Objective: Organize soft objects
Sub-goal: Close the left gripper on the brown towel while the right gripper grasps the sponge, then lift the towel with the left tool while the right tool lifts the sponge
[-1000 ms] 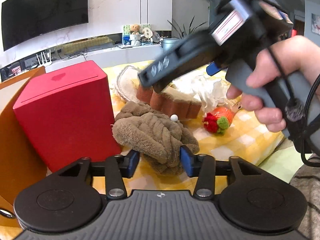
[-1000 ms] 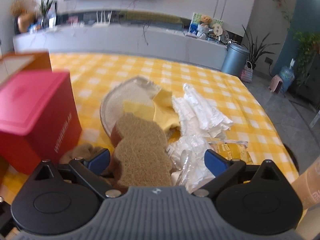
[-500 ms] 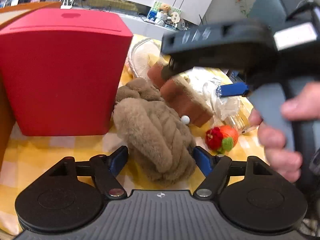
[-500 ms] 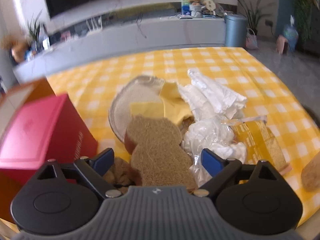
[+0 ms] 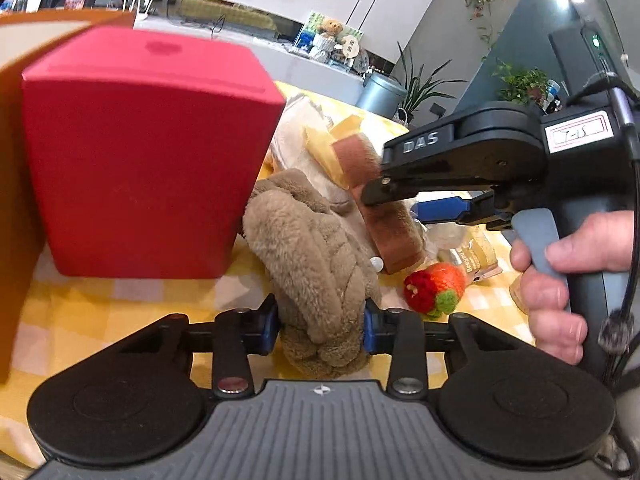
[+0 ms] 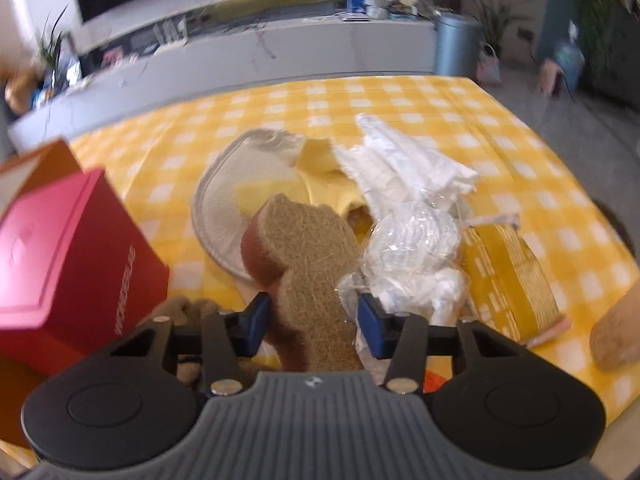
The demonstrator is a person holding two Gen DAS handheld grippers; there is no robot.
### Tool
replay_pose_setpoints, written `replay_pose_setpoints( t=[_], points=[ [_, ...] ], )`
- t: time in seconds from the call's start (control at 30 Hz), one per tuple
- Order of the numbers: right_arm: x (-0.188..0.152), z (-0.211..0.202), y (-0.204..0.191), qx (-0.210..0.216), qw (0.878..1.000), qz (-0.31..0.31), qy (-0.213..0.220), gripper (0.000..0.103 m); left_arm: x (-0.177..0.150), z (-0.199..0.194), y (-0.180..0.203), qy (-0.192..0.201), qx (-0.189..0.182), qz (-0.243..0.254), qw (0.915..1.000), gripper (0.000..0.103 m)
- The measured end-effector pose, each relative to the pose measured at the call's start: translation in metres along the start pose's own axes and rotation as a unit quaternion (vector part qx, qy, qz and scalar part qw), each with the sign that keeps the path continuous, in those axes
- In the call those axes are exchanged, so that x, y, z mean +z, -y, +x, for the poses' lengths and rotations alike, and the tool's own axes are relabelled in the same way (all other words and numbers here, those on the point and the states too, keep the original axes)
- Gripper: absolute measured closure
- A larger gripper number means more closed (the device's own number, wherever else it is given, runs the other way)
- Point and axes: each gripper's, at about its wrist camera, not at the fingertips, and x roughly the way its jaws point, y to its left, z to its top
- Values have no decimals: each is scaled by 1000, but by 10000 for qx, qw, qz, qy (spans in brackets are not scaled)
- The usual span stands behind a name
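A brown plush knot (image 5: 316,240) lies on the yellow checked tablecloth beside a red box. My left gripper (image 5: 320,328) has its blue pads against both sides of the plush's near end, and the jaws are closing. A brown scouring sponge (image 6: 304,240) stands on edge, leaning on a mesh dish. My right gripper (image 6: 314,324) straddles its near part with both pads touching it, jaws closing. In the left wrist view the sponge (image 5: 394,236) shows under the right gripper, held by a person's hand (image 5: 560,264).
The red box (image 5: 140,152) stands at the left, with an orange carton (image 5: 12,200) behind it. A knitted strawberry (image 5: 434,288) lies right of the plush. The mesh dish (image 6: 216,216), yellow cloth (image 6: 320,184), white plastic bags (image 6: 404,168) and a yellow packet (image 6: 508,276) crowd behind the sponge.
Both grippers' jaws stood wide around their objects and have narrowed onto them. The left gripper has rolled and shifted, so the red box looms larger. The right gripper has rolled slightly.
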Motion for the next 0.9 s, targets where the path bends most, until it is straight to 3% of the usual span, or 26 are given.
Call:
replay_pose_setpoints(
  t=[0.13, 0.37, 0.63, 0.7, 0.8, 0.9],
  points=[
    [1, -13, 19, 600, 9961, 637, 93, 66, 2, -13, 5, 152, -32, 163, 9997, 59],
    [-2, -34, 39, 1113, 9846, 1323, 240, 66, 8, -29, 21, 358, -63, 391, 9986, 59],
    [-3, -45, 64, 2052, 9557, 2062, 457, 63, 19, -37, 23, 613, -210, 359, 9973, 59],
    [-2, -43, 62, 1947, 9594, 2007, 359, 56, 20, -38, 23, 624, -174, 361, 9972, 59],
    [-2, -39, 58, 1467, 9710, 1870, 271, 43, 23, -38, 25, 634, -136, 381, 9972, 59],
    [0, -47, 55, 1300, 9766, 1640, 506, 32, 24, -37, 27, 630, -135, 386, 9972, 59]
  ],
)
